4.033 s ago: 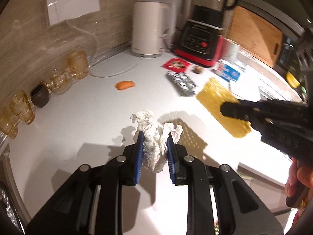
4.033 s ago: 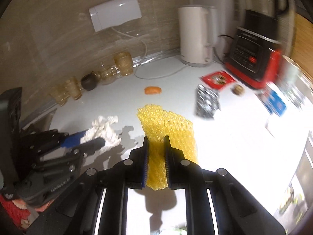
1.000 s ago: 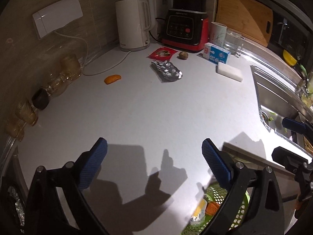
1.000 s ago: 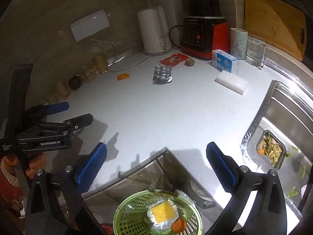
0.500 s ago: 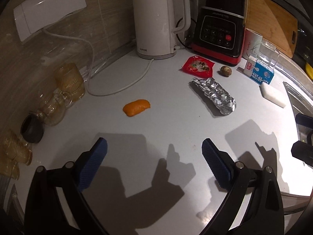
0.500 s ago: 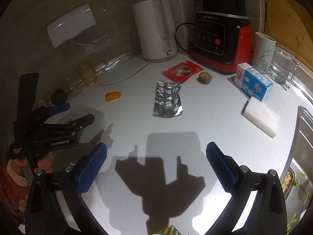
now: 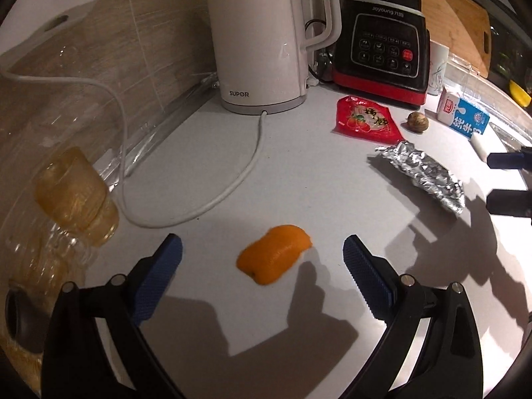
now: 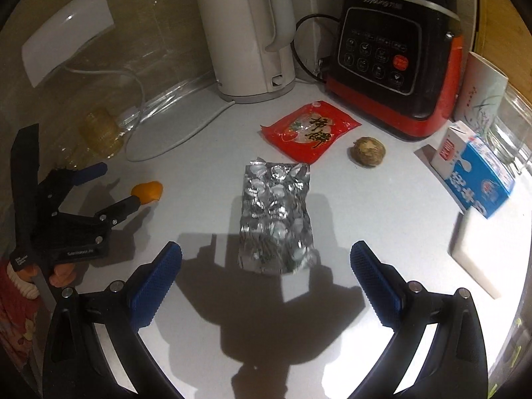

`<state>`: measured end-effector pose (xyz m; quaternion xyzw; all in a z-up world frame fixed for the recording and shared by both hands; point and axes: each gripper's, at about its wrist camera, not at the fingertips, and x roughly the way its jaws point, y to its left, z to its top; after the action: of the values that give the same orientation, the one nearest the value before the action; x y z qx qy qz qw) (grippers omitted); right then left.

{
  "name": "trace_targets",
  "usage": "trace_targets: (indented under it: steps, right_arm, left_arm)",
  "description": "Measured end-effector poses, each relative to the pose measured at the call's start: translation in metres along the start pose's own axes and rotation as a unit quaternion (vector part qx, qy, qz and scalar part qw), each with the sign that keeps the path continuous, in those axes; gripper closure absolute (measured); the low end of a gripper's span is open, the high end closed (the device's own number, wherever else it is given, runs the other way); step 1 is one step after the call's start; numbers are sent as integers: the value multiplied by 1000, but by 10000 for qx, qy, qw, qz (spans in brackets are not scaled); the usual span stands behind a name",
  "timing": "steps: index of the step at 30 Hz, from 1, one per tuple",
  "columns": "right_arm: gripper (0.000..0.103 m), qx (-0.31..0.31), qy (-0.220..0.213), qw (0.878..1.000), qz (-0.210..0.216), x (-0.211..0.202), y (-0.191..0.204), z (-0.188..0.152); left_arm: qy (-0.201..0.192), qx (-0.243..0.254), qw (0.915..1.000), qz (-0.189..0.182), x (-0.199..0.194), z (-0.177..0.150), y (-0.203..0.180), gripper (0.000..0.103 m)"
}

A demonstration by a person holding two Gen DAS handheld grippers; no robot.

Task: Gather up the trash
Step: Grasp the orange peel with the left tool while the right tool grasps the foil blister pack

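Hovering low over the counter (image 7: 299,179), each gripper lines up on its own scrap, so both can be picked at once. The left gripper (image 7: 262,259) is spread wide and empty, the peel (image 7: 274,254) lying between its fingers. The right gripper (image 8: 266,266), equally wide and empty, points at the foil (image 8: 276,216) just ahead, tilted downward.

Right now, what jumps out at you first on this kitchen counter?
The bright orange peel stands out, lying on the white counter between the open left gripper. Next is the shiny crumpled foil, just ahead of the open right gripper, with a red snack wrapper behind it.
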<state>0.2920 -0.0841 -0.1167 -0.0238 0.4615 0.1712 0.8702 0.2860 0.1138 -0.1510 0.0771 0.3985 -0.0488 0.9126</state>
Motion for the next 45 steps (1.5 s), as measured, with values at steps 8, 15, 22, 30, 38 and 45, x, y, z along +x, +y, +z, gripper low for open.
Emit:
trace_targets:
  steps: [8,15,22,30,38,45]
  right_arm:
    - [2,-67,142,9997,-210,31,5,17]
    - [2,-131,345,9988,-335,47,7,17]
    - [2,-78,464,9984,-300,55,6,19]
    - [3,-89,567,9978,-325,60,8,17]
    - [47,-9,652,9976,-221,59,4,15]
    - [48,3,628,9978,-215,55,4,12]
  left_arm:
    - [191,-33,9993,-326,23,6,9,19]
    - [434,-111,9981,-411,30,4,3,33]
    - [481,-265,9974,-456,29,3,1,42]
    - [446,-272,9976,-448,29,3,1,42]
    - [455,-172,9970,-607,25,4,-11,85]
    - [426,-130,9980,-455,22,4,-21,93]
